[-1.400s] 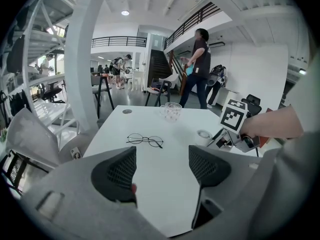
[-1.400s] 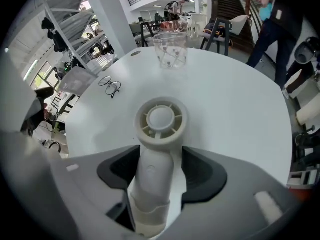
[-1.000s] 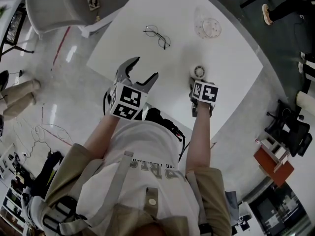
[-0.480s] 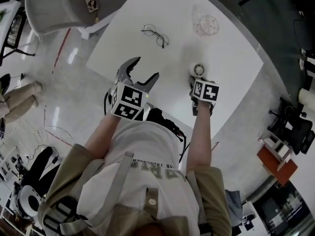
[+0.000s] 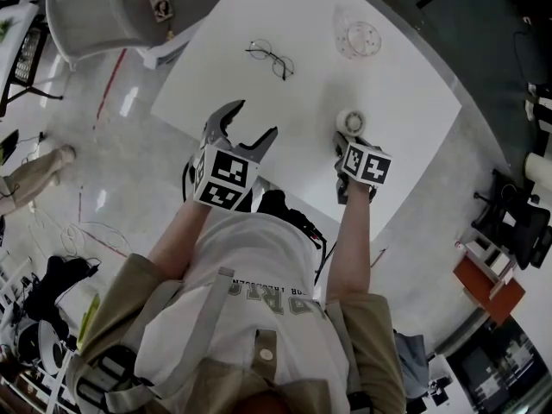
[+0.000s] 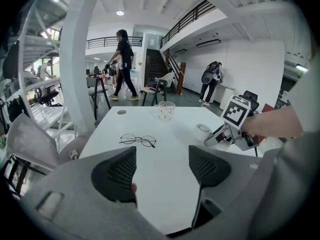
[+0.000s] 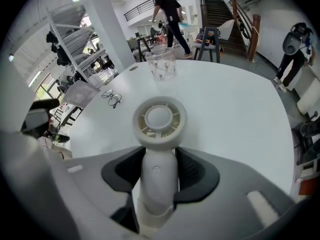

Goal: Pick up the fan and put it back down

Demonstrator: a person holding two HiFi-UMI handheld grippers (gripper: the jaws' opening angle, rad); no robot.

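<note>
The fan (image 7: 159, 118) is small and white, with a round head on a thick handle. My right gripper (image 7: 159, 173) is shut on that handle, dark pads pressing both sides, and the head sticks out past the jaws over the white table (image 5: 405, 84). In the head view the fan (image 5: 349, 121) shows just beyond the right gripper (image 5: 349, 141) near the table's right side. Its base is hidden, so I cannot tell if it touches the table. My left gripper (image 5: 247, 126) is open and holds nothing at the table's near edge; the left gripper view shows the left gripper (image 6: 162, 166), the fan (image 6: 202, 130) and the right gripper (image 6: 225, 133).
Wire-rimmed glasses (image 5: 270, 59) lie at the table's far left part. A clear glass cup (image 5: 358, 37) stands at the far side. A grey chair (image 5: 95, 11) is beyond the table's left corner. People walk and stand in the hall behind.
My right gripper has tilted a little with the fan in it, and the fan's head has shifted slightly. The left gripper has stayed where it was.
</note>
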